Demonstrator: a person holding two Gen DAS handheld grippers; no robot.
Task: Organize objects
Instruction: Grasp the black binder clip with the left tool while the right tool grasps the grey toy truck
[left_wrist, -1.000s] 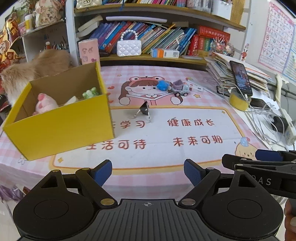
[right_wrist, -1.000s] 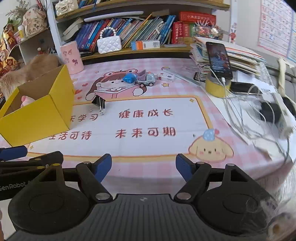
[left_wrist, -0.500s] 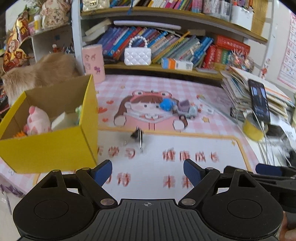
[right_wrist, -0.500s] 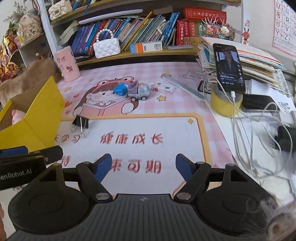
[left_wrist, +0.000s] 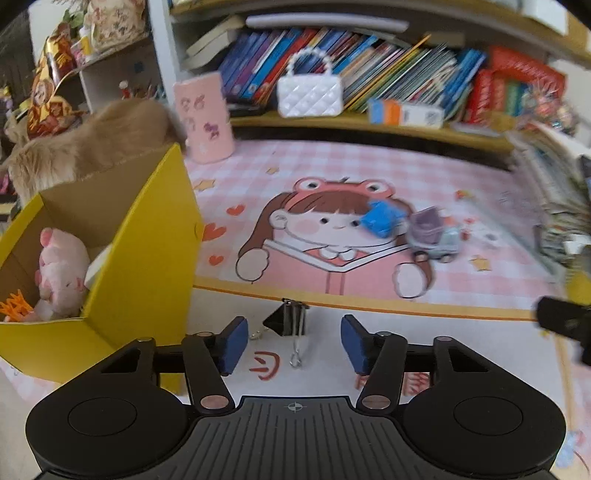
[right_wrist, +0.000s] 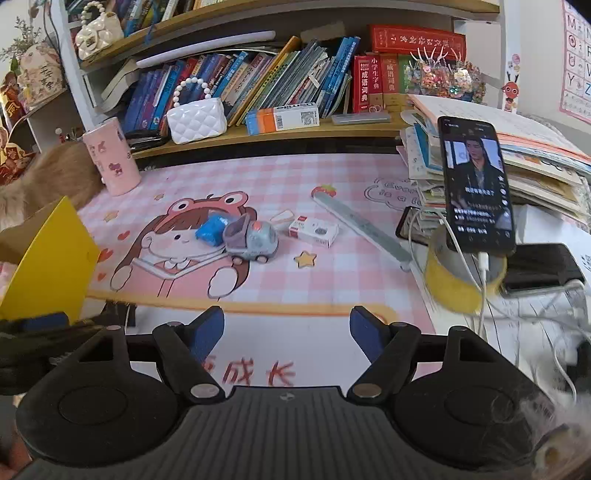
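Both the left gripper (left_wrist: 291, 343) and the right gripper (right_wrist: 286, 332) are matte black, with ribbed centre plates, round side discs, brass-coloured screws and blue pads (left_wrist: 232, 343).

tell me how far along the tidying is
Done: a pink plush is in the yellow box. In hand: left claw closing around the binder clip, not gripping yet. Left: blue packet, toy truck, small carton; right claw is open.

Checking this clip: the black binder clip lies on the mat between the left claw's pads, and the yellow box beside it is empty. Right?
Not quite. The left wrist view shows the yellow box holds a pink plush toy. The black binder clip does lie between the closing left claw's pads, untouched.
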